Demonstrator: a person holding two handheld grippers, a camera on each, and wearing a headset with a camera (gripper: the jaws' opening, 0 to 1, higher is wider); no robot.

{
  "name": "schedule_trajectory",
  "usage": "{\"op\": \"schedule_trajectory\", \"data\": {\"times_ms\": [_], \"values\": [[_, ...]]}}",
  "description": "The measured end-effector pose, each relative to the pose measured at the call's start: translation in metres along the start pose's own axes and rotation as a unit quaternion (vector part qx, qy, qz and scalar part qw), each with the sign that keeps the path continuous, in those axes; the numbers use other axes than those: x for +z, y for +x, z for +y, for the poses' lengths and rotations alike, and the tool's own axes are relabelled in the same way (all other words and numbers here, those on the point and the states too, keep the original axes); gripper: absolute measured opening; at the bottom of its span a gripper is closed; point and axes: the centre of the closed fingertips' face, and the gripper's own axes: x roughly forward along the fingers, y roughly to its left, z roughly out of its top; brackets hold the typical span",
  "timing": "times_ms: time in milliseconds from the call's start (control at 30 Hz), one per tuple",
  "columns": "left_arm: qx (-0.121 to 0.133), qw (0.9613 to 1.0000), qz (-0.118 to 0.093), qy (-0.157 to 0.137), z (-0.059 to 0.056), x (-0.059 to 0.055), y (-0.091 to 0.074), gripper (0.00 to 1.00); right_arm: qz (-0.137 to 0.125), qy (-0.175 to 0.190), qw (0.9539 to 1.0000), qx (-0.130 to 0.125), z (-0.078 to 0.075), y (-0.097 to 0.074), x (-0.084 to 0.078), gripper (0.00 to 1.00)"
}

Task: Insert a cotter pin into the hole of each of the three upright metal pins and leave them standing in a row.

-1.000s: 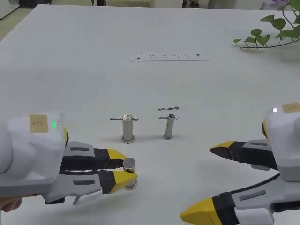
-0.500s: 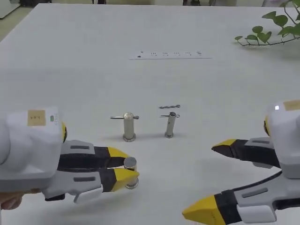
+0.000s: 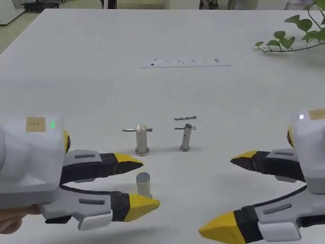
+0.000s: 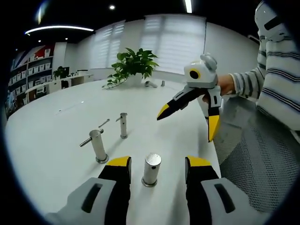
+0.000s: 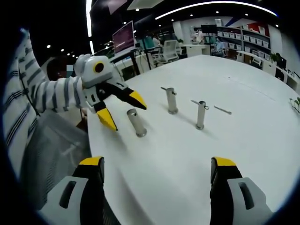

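Standing between the spread yellow tips of the left gripper [image 3: 151,183] is a smooth cylindrical steel pin [image 3: 143,185]; the right gripper [image 3: 216,197] gapes too, above the matte counter [image 3: 76,76].

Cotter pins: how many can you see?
3. One cotter pin sits through the left rear pin, one through the right rear pin, one loose on the table behind it.

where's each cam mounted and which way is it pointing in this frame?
Head view: on headset, looking forward and down at the table; left tongs, right tongs at bottom.
Left gripper view: on left tongs, looking along its jaws at the near pin; striped sleeve at right.
Right gripper view: on right tongs, facing the left tongs across the table; own jaws below.
Shared: all show the near pin.
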Motion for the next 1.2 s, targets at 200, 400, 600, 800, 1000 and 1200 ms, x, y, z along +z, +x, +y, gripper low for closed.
{"op": "schedule_trajectory", "data": {"times_ms": [200,400,600,800,1000,1200], "values": [[0.016,0.9997,0.01,-0.015,-0.002,-0.01,-0.006,0.58,0.0,0.002,1.0,-0.001,-0.001,-0.001,-0.001,0.95],[0.027,0.9993,0.007,-0.026,-0.005,-0.012,-0.011,0.81,0.001,0.0,1.0,-0.001,0.0,-0.001,-0.001,0.95],[0.041,0.9985,-0.001,-0.037,-0.004,-0.011,-0.016,0.9,0.005,0.004,1.0,-0.001,-0.003,0.0,-0.004,0.95],[0.047,0.998,-0.013,-0.04,-0.007,-0.009,-0.018,1.0,0.011,-0.002,0.9999,-0.009,-0.009,-0.003,-0.006,0.95],[0.054,0.9978,0.003,-0.04,-0.007,-0.014,-0.02,0.99,0.017,-0.007,0.9997,-0.016,-0.018,-0.009,-0.006,0.95],[0.053,0.9965,0.009,-0.065,-0.007,-0.021,-0.021,0.99,0.029,-0.018,0.9992,-0.018,-0.024,-0.013,-0.008,0.95]]}}
